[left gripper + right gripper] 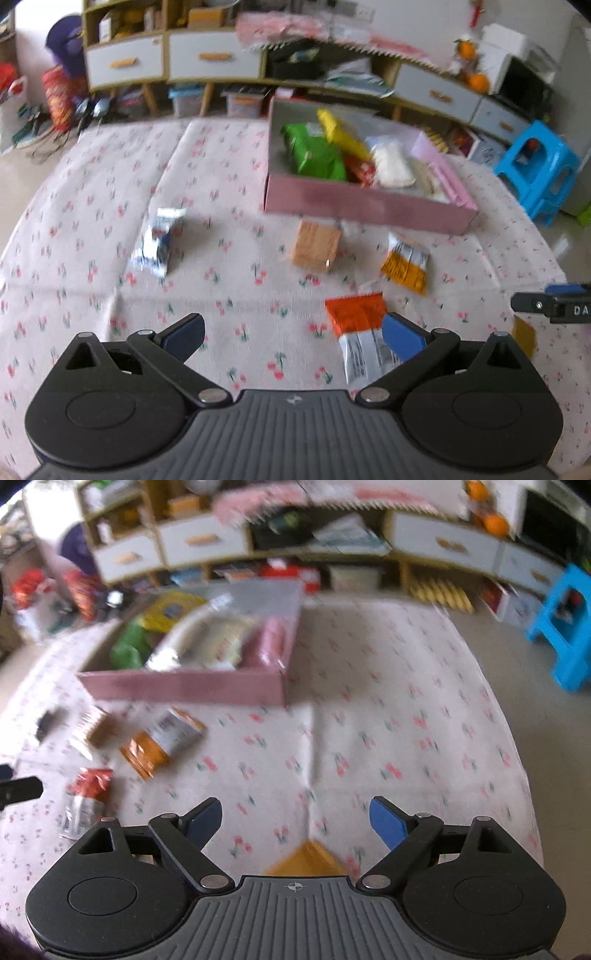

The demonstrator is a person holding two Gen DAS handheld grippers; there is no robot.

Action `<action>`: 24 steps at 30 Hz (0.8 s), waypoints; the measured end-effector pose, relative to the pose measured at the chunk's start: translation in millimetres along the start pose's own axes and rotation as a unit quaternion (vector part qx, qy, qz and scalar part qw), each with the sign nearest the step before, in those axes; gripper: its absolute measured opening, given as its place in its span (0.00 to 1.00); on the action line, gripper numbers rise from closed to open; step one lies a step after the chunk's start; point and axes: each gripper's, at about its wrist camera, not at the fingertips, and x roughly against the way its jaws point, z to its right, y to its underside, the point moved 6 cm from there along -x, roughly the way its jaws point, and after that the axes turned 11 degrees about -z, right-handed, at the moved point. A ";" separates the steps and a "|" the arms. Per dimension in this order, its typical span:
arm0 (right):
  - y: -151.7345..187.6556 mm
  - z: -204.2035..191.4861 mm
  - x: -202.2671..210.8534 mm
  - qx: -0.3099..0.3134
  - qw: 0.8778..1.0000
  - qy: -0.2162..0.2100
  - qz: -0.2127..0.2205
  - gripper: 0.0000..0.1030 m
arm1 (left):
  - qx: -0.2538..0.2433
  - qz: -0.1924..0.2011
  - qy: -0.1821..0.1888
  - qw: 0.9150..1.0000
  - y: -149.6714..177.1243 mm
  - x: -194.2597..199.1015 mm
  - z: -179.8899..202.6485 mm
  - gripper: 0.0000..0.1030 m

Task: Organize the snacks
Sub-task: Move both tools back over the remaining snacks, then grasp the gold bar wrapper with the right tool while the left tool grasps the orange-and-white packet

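While the left claw point(293, 338) is hovering released over the floral-clothed desk point(92, 206), its right finger is overlapping a red-and-silver packet point(356, 332). The right claw point(295, 821) is also gaping, empty, with a yellow-orange packet point(306, 860) lying just beneath it. The pink box point(369, 208) is sitting farther back, holding green, yellow and white snacks — a blue-white packet point(159, 242), a brown cracker pack point(316, 245) and an orange packet point(406, 264) are lying loose before it.
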 end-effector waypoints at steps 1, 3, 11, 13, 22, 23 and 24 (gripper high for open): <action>3.1 0.0 -1.6 -0.011 1.000 -0.002 -0.012 0.86 | 0.009 -0.009 0.001 1.000 1.1 -2.3 1.7 0.99; 8.3 0.3 -2.9 -0.035 0.999 -0.017 -0.030 0.86 | 0.023 -0.017 0.009 1.000 1.1 -4.5 5.5 0.98; 17.7 2.9 -6.0 -0.124 0.988 -0.040 -0.082 0.86 | 0.050 -0.029 0.013 0.998 0.7 -13.1 21.3 0.90; 20.8 3.7 -10.3 -0.144 0.983 -0.052 -0.097 0.86 | 0.059 -0.040 0.016 0.997 2.7 -18.7 24.6 0.88; 30.5 -0.6 -20.2 -0.157 0.978 -0.060 -0.125 0.86 | 0.047 -0.048 -0.017 0.998 8.9 -31.6 41.9 0.80; 30.5 -1.2 -20.1 -0.156 0.978 -0.059 -0.125 0.86 | 0.041 -0.047 -0.022 0.998 8.9 -31.9 43.5 0.79; 30.8 -1.6 -20.2 -0.155 0.978 -0.058 -0.124 0.86 | 0.036 -0.046 -0.027 0.998 9.4 -32.2 44.9 0.78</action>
